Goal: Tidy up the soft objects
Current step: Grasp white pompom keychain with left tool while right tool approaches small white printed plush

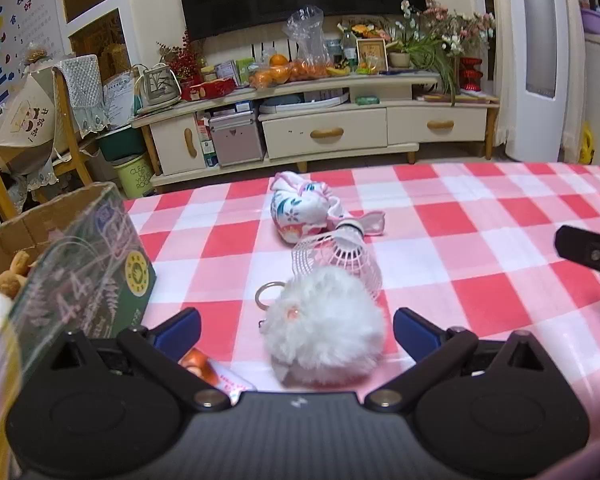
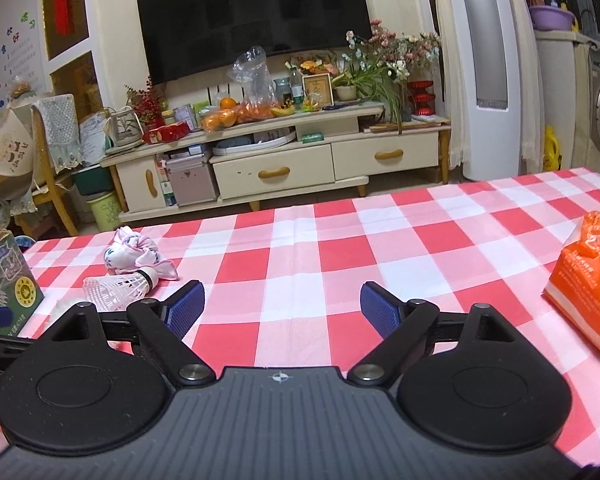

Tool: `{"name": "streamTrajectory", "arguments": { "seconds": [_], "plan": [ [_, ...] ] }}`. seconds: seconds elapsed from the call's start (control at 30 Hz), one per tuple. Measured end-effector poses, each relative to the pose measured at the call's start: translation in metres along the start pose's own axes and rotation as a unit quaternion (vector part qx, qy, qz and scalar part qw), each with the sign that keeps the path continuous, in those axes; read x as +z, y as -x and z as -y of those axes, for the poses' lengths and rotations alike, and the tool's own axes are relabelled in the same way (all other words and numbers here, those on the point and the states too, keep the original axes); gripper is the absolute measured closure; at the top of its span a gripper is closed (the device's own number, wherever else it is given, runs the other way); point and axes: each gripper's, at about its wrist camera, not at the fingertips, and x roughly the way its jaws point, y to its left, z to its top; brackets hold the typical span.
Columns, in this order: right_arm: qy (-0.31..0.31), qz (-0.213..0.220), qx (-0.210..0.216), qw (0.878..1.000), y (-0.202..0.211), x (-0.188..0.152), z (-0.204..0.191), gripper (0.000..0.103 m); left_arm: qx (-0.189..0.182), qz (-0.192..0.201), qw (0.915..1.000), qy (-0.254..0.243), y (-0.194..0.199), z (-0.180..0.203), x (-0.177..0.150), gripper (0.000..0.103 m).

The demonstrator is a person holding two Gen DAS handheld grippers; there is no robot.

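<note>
A white fluffy pom-pom keychain (image 1: 326, 326) with a metal ring lies on the red-and-white checked tablecloth (image 1: 480, 220), between the wide-open jaws of my left gripper (image 1: 297, 328). Just beyond it lie a white shuttlecock (image 1: 342, 256) and a knotted floral cloth bundle (image 1: 302, 210). An open cardboard box (image 1: 72, 256) at the left holds plush toys. In the right wrist view my right gripper (image 2: 282, 306) is open and empty over bare cloth; the shuttlecock (image 2: 120, 286) and the bundle (image 2: 134, 256) lie to its left.
An orange snack bag (image 2: 588, 280) lies at the table's right edge. A small snack packet (image 1: 216, 374) lies under my left gripper. The right gripper's finger (image 1: 588, 256) shows at the right. A TV cabinet (image 1: 320, 128) stands beyond the table.
</note>
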Motion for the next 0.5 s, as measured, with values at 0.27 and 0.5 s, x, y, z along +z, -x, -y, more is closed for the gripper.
{"name": "streamTrajectory", "arguments": {
  "seconds": [0.27,0.5],
  "plan": [
    [-0.004,-0.014,0.013,1.0,-0.008,0.0,0.004,0.0,0.006,-0.02,0.9998,0.008,-0.024,0.0,-0.001,0.037],
    [-0.003,-0.018,0.02,1.0,-0.015,0.0,0.003,0.0,-0.013,-0.027,0.9995,0.005,-0.026,0.006,-0.003,0.055]
  ]
}}
